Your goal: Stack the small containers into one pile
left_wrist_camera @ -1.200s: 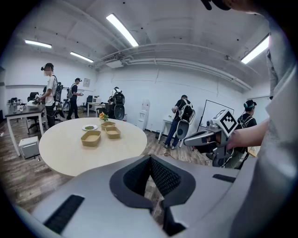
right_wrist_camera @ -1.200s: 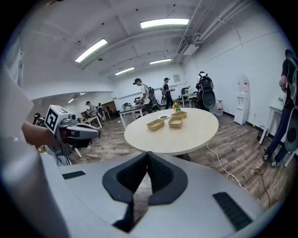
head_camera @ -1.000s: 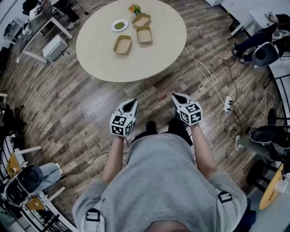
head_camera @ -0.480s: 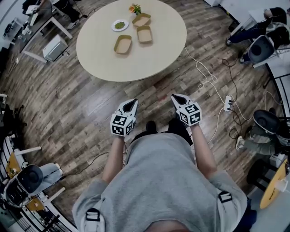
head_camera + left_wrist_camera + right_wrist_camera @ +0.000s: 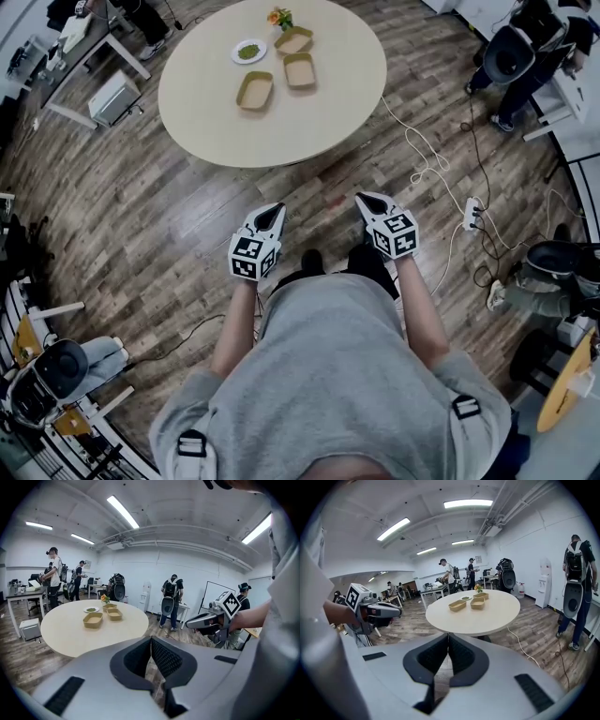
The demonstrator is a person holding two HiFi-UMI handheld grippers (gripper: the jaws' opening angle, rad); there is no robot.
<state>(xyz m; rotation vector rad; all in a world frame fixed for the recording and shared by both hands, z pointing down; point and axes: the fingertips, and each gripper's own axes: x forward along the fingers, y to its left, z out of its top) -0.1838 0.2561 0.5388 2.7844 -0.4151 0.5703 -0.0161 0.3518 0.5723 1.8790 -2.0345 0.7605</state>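
three shallow tan containers (image 5: 253, 92) lie apart on the round table (image 5: 281, 131) at 12 o'clock, plate (image 5: 247, 52) and flowers (image 5: 278, 17) beside. left tongs (image 5: 272, 210) and right tongs (image 5: 367, 200) are pressed together, empty, over the floor (image 5: 169, 225); cable (image 5: 422, 159) at 2 o'clock.

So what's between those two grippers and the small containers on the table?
Just bare wooden floor, then bare table up to the containers, per the head view.

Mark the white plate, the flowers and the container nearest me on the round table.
white plate (image 5: 234, 54), head view, left rim.
flowers (image 5: 278, 17), head view, orange blooms.
nearest container (image 5: 253, 91), head view, bare inside floor.
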